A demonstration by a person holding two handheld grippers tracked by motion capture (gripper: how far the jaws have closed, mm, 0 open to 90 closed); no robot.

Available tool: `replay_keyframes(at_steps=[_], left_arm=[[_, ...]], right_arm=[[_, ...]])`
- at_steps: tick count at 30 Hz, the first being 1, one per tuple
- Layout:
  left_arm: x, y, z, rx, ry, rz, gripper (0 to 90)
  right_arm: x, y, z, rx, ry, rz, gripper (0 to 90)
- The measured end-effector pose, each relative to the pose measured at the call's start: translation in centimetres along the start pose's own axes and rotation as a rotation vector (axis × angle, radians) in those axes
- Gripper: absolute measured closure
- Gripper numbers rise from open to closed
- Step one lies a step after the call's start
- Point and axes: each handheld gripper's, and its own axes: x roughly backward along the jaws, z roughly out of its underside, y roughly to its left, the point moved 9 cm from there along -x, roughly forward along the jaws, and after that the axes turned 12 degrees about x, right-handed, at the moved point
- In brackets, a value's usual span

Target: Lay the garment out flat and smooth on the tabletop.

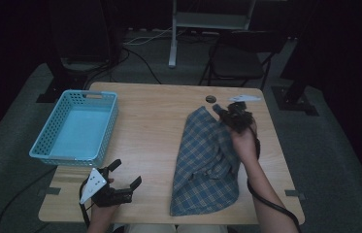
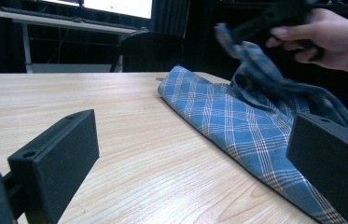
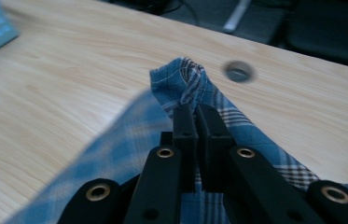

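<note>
A blue plaid cloth lies folded on the right half of the wooden table. My right gripper is shut on a bunched corner of the cloth and holds it lifted above the table near the far right. In the left gripper view the same raised corner hangs from the other hand's gripper, with the rest of the cloth sloping down to the table. My left gripper rests at the near left edge, open, with nothing between its fingers.
A light blue plastic basket stands at the table's left side. A round cable hole sits near the far edge, with a white item beside it. A dark chair stands beyond the table.
</note>
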Motion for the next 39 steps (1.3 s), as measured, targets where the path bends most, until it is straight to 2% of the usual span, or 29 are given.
replay_keyframes(at_steps=[3, 8, 10, 11, 16, 22, 23, 24, 25, 27, 29, 31, 34, 39], left_arm=[[0.0, 0.0, 0.0, 0.003, -0.001, -0.002, 3.1], [0.0, 0.0, 0.0, -0.001, -0.002, -0.009, 3.1], [0.0, 0.1, 0.0, -0.012, -0.008, -0.033, 3.1], [0.0, 0.1, 0.0, -0.013, -0.006, -0.028, 3.1], [-0.1, 0.2, 0.0, -0.001, -0.001, -0.024, 3.1], [-0.1, 0.2, 0.0, 0.006, 0.003, -0.021, 3.1], [0.0, 0.2, 0.0, 0.007, 0.0, -0.023, 3.1], [0.0, 0.2, 0.0, 0.007, 0.0, -0.023, 3.1], [0.0, 0.3, -0.1, 0.015, -0.007, -0.033, 3.1], [0.0, 0.3, -0.1, 0.019, -0.001, -0.025, 3.1], [-0.1, 0.3, 0.0, 0.023, 0.003, -0.023, 3.1], [-0.2, 0.3, 0.0, 0.024, 0.011, -0.021, 3.1], [-0.3, 0.3, 0.0, 0.026, 0.021, -0.018, 3.1], [-0.5, 0.5, 0.0, 0.04, 0.027, -0.026, 3.1]], right_arm=[[1.6, -2.2, 2.1, -0.044, 0.003, 0.04, 86.5], [3.6, -6.4, 7.0, -0.14, 0.026, 0.106, 86.4], [4.4, -8.1, 9.0, -0.189, 0.032, 0.134, 86.1], [4.8, -8.8, 9.9, -0.209, 0.035, 0.147, 85.8], [6.2, -11.1, 14.3, -0.298, 0.053, 0.178, 82.9], [7.6, -13.3, 19.1, -0.365, 0.089, 0.248, 80.4], [7.9, -13.6, 19.9, -0.379, 0.097, 0.252, 80.2], [7.9, -13.6, 19.9, -0.379, 0.097, 0.252, 80.2], [8.1, -13.9, 20.6, -0.385, 0.106, 0.262, 78.6], [8.5, -14.4, 22.2, -0.414, 0.119, 0.266, 73.2], [8.8, -14.7, 23.8, -0.444, 0.13, 0.267, 63.6], [8.9, -14.7, 24.4, -0.467, 0.119, 0.259, 53.4], [9.0, -14.0, 25.0, -0.496, 0.099, 0.224, 37.8], [9.5, -12.1, 24.7, -0.49, 0.046, 0.16, 23.7]])
